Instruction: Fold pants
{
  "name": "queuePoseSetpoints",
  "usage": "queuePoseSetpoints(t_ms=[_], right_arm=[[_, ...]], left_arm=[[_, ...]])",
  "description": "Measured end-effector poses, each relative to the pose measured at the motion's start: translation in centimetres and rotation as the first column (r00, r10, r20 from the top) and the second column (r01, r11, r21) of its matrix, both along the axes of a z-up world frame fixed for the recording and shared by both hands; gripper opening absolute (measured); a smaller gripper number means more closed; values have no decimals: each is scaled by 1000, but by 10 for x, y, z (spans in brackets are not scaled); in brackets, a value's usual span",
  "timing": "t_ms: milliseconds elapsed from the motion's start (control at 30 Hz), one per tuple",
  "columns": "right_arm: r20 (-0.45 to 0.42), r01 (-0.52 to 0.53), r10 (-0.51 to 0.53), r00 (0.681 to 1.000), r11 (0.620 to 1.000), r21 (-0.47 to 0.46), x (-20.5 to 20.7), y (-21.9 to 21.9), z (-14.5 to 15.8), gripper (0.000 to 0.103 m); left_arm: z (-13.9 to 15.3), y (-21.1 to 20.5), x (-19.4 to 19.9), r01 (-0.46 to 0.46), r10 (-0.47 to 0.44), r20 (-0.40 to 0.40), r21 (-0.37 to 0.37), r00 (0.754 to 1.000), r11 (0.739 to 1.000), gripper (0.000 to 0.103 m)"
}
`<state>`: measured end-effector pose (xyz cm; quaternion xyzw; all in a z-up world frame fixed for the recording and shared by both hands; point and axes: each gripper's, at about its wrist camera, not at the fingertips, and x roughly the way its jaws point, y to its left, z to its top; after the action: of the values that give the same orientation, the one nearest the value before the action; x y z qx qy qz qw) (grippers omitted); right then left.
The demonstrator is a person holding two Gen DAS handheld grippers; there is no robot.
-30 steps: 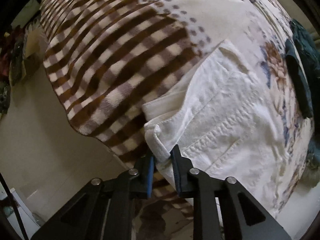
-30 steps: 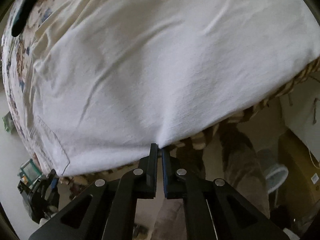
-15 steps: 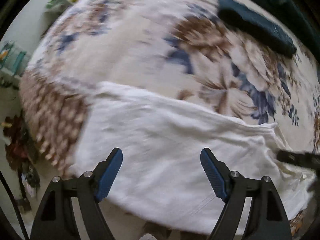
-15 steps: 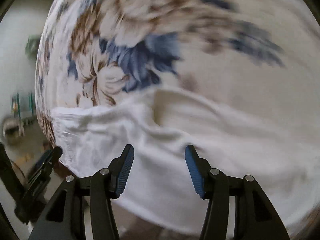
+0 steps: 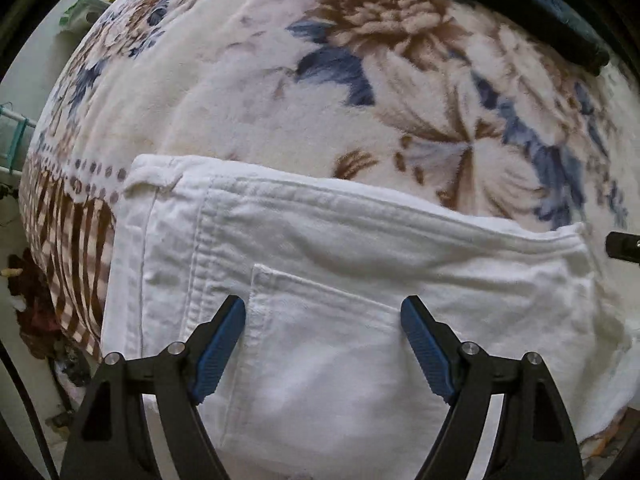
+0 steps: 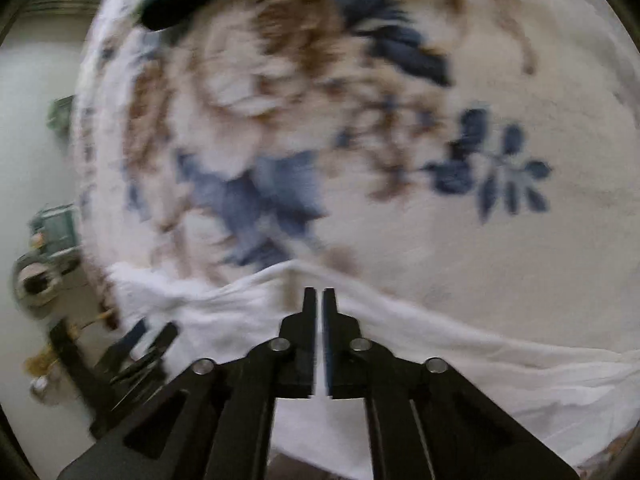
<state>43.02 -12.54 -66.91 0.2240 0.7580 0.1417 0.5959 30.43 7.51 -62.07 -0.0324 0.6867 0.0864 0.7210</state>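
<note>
While the white pants (image 5: 320, 280) already lie doubled on the floral blanket (image 5: 248, 92), more folding looks due: left gripper (image 5: 323, 320) gapes empty, right gripper (image 6: 319, 300) nearly closed, grip unclear.

We see the white pants (image 5: 360, 264) lying flat and folded on the flowered blanket (image 5: 280, 92), near its front edge, with a stitched back pocket (image 5: 320, 320) facing up.
</note>
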Motion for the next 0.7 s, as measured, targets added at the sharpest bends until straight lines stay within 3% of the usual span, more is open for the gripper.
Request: queuePoseSetpoints(t_ms=[67, 133, 200, 267, 300, 367, 433, 500, 567, 600, 667, 700], right_arm=[[3, -29, 29, 1000, 999, 45, -3, 9, -3, 68], [-13, -90, 90, 996, 996, 12, -7, 27, -14, 70], [-56, -146, 145, 988, 989, -18, -10, 40, -32, 67], [-45, -200, 201, 979, 980, 24, -12, 53, -32, 47], [-12, -240, 242, 970, 968, 78, -12, 61, -22, 43], [30, -300, 299, 954, 944, 140, -19, 67, -6, 43], [15, -349, 351, 936, 921, 173, -30, 65, -6, 43], [-13, -381, 387, 922, 913, 143, -37, 61, -15, 43], [-17, -351, 352, 936, 935, 50, -30, 51, -28, 43], [-41, -299, 303, 952, 951, 81, -27, 45, -36, 43], [-31, -188, 195, 980, 970, 155, -20, 33, -39, 16], [-24, -148, 154, 988, 975, 166, -16, 28, -35, 16]], left_arm=[[10, 0, 0, 1, -1, 29, -11, 1000, 1000, 79], [14, -3, 1, 19, -20, 53, 20, 998, 1000, 79], [15, -6, 4, 43, -45, 63, 46, 997, 998, 79], [13, -7, 8, 45, -47, 55, 45, 997, 998, 79], [10, -6, 10, 42, -44, 49, 38, 998, 998, 79], [6, -7, 11, 41, -44, 51, 41, 998, 998, 79], [-2, -2, 14, 44, -46, 53, 43, 998, 998, 79], [-8, 2, 15, 43, -44, 45, 41, 998, 998, 79], [-10, 1, 17, 42, -44, 40, 43, 998, 998, 79], [-11, 1, 18, 46, -48, 37, 48, 998, 998, 79], [-14, -3, 17, 54, -56, 29, 54, 998, 997, 79], [-16, -4, 17, 60, -62, 23, 58, 998, 996, 79]])
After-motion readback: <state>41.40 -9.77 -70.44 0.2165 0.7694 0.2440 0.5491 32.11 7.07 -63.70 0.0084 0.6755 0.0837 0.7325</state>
